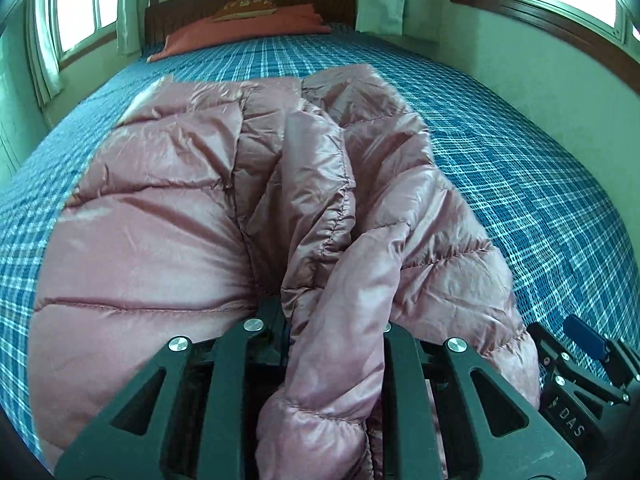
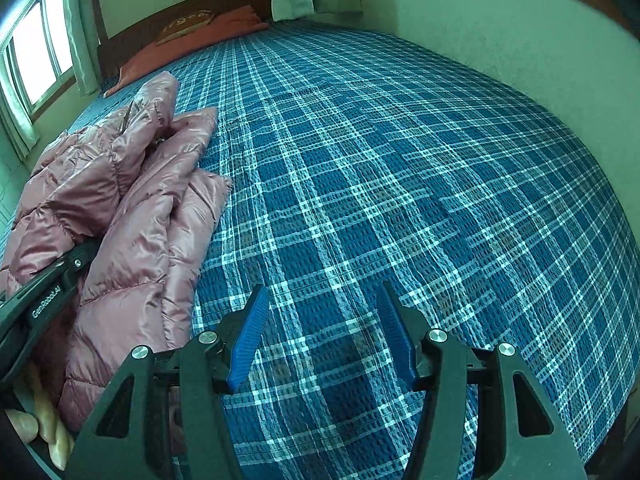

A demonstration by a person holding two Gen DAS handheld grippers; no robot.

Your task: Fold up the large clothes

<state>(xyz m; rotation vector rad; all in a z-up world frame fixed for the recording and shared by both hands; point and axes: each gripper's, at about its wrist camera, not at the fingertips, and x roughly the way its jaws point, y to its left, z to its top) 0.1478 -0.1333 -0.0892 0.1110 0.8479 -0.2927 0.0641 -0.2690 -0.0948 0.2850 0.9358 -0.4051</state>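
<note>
We are seeing the pink puffer jacket (image 1: 180, 216) lying bunched on the left part of the blue plaid bed (image 2: 400, 160). Our left gripper (image 1: 332, 320) is pinching a fold of the jacket between nearly closed jaws. To the right, our right gripper (image 2: 320, 336) is hovering half open over bare bedspread, gripping nothing.

Blue plaid bed (image 2: 400, 160), wooden headboard (image 1: 248, 0), bright curtained windows (image 1: 80, 4).
</note>
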